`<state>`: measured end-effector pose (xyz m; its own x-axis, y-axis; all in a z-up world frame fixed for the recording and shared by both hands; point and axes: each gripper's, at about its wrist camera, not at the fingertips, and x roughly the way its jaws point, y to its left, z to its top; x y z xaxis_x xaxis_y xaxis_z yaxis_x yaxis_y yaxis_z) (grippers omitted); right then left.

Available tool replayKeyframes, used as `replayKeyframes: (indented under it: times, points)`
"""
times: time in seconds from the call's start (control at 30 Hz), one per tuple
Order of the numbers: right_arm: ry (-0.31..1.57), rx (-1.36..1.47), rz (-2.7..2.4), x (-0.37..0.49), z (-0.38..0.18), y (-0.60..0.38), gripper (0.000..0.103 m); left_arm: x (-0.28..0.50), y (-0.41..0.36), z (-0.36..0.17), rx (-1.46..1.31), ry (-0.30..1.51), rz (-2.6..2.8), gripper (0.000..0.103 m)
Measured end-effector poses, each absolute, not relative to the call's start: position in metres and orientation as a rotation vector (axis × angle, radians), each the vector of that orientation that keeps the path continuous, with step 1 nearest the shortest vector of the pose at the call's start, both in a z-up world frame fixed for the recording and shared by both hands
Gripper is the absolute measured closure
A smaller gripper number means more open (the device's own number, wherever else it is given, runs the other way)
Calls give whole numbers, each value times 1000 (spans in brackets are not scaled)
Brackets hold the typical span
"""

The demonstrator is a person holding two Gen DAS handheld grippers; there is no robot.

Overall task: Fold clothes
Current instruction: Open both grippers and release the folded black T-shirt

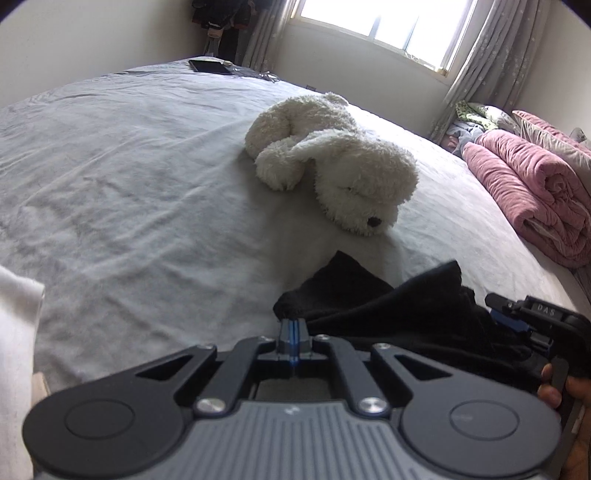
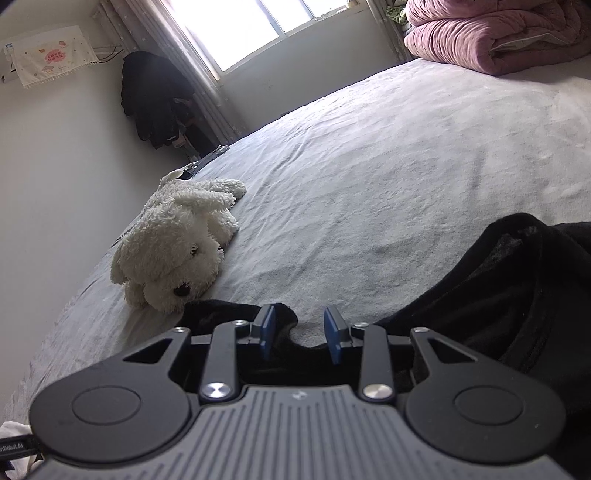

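Here the left gripper point(image 1: 293, 325) had its jaws pressed together, their blue tips right at the near edge of the black garment point(image 1: 388, 306); whether a fold of cloth was pinched between them could not be told. The right gripper point(image 2: 300, 334) had its jaws spread apart, blue pads point(image 2: 266, 330) facing each other over a dip in the garment's edge, with black cloth lying under and around them but not squeezed. The garment lay crumpled on the near part of the bed point(image 1: 147, 184), a larger heap of it rising to the right in the right wrist view. In the left wrist view the right gripper showed at the right edge, resting on the cloth with a person's fingers point(image 1: 552, 391) around its handle. Just beyond the garment lay a white plush dog point(image 1: 332, 166), its nose toward the cloth. A rolled pink quilt point(image 1: 532, 192) sat at the bed's far right side. A white cloth point(image 1: 16, 332) showed at the left edge. A dark tablet point(image 1: 210, 66) lay at the bed's far end, near the window point(image 1: 376, 26) and curtains point(image 1: 487, 59).
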<state>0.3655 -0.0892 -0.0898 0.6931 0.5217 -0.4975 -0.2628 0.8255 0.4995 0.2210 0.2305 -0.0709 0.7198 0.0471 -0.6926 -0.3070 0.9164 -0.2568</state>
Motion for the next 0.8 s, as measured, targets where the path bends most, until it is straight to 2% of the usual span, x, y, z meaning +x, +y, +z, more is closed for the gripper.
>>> replayKeyframes:
  times: [0.13, 0.3, 0.37, 0.43, 0.53, 0.8]
  points:
    - [677, 412, 458, 365, -89, -88, 69, 201, 225, -86, -360, 838, 185, 103]
    - [682, 401, 495, 363, -88, -80, 69, 195, 224, -79, -327, 849, 131, 103]
    - [683, 401, 506, 363, -88, -78, 69, 197, 228, -72, -329, 837, 104, 97]
    - [686, 414, 517, 364, -88, -79, 69, 200, 233, -64, -348, 813, 85, 88]
    - [687, 459, 528, 365, -90, -82, 69, 213, 246, -59, -395, 760, 105, 81]
    - [713, 540, 586, 369, -95, -78, 69, 280, 270, -78, -493, 699, 42, 72]
